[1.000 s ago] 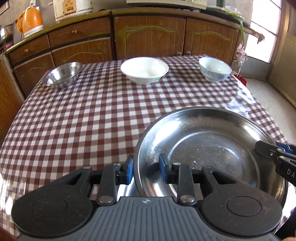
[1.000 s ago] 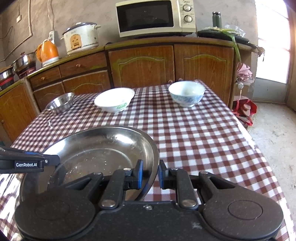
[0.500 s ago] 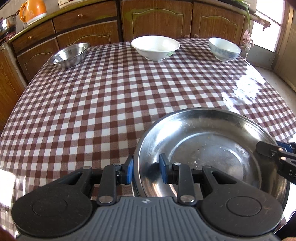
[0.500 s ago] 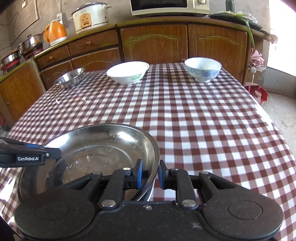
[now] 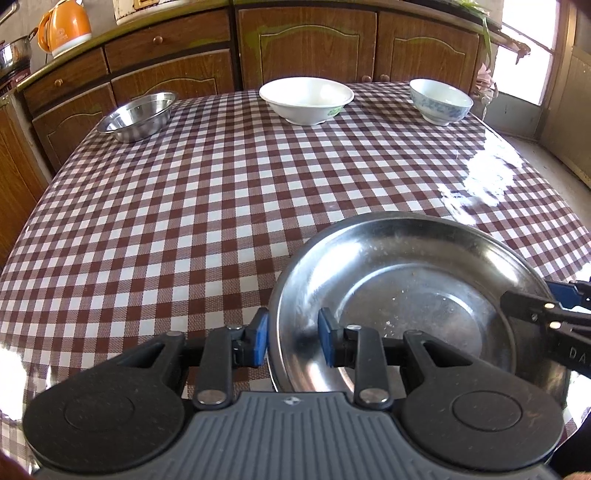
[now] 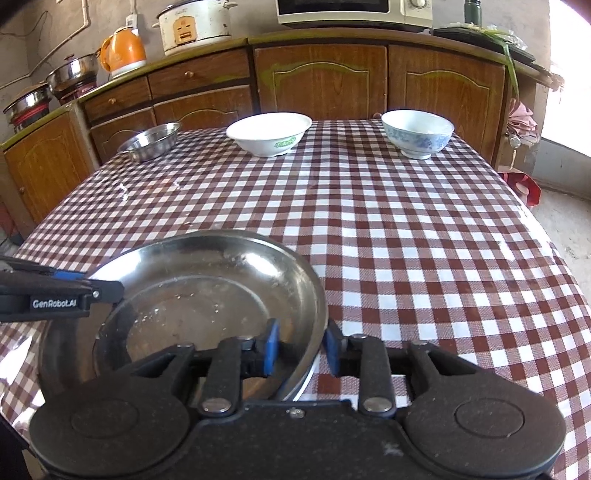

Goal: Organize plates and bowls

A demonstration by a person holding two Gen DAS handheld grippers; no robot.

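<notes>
A home kitchen. Wooden cabinets (image 6: 321, 81) with drawers line the wall, and their top carries a microwave (image 6: 354, 11), a rice cooker (image 6: 192, 26), an orange kettle (image 6: 123, 48) and steel pots (image 6: 72, 72). In front stands a desk (image 6: 369, 221) under a checked oilcloth, set with bowls.

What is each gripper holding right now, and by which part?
The left gripper grips the steel plate by its near-left rim. The right gripper straddles the opposite rim, its fingers opening and off the metal.
</notes>
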